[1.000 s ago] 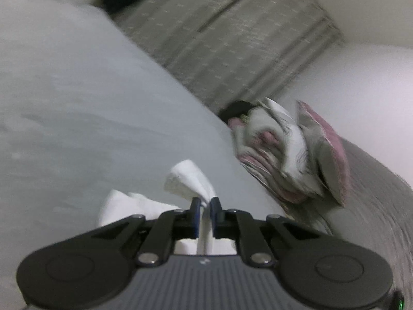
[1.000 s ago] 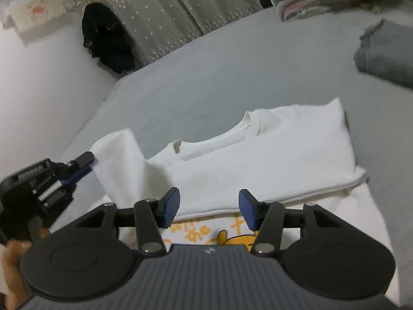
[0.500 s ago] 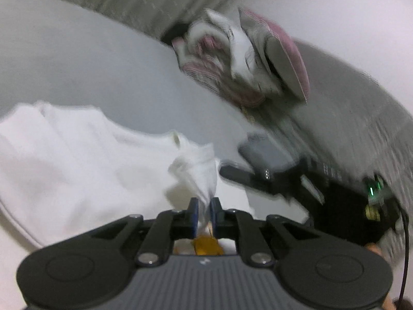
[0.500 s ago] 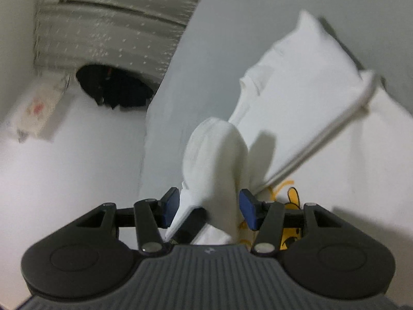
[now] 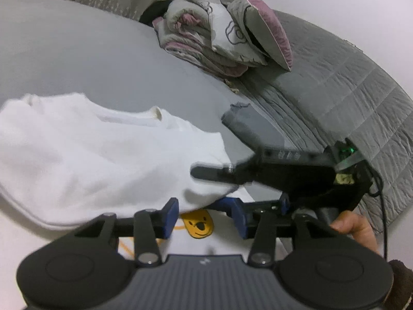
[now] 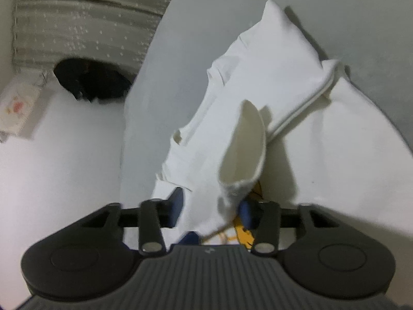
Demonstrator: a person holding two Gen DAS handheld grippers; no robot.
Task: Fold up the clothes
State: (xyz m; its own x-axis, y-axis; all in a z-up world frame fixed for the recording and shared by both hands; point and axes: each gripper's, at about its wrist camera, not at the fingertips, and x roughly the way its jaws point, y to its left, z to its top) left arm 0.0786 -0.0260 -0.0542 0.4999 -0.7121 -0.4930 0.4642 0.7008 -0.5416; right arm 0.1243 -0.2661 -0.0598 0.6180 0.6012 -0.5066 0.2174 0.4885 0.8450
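Observation:
A white T-shirt [image 5: 98, 155] with a yellow bear print [image 5: 197, 226] lies partly folded on the grey bed. My left gripper [image 5: 204, 217] is open just above the print, empty. My right gripper [image 5: 232, 202] reaches in from the right; its upper finger [image 5: 216, 171] lies over a fold of the shirt. In the right wrist view the right gripper [image 6: 210, 205] is open, with a raised sleeve fold [image 6: 245, 149] of the T-shirt [image 6: 271, 77] standing between its jaws.
A pile of folded quilts and a pillow [image 5: 222, 38] sits at the bed's far end. A folded grey garment [image 5: 247, 126] lies beside the shirt, next to a grey quilted cover [image 5: 348, 90]. A dark bundle [image 6: 87, 82] lies by the curtain.
My left gripper has opened and let go of the white sleeve it was shut on. The sleeve now stands between the open right jaws. The right gripper has come closer to the left one.

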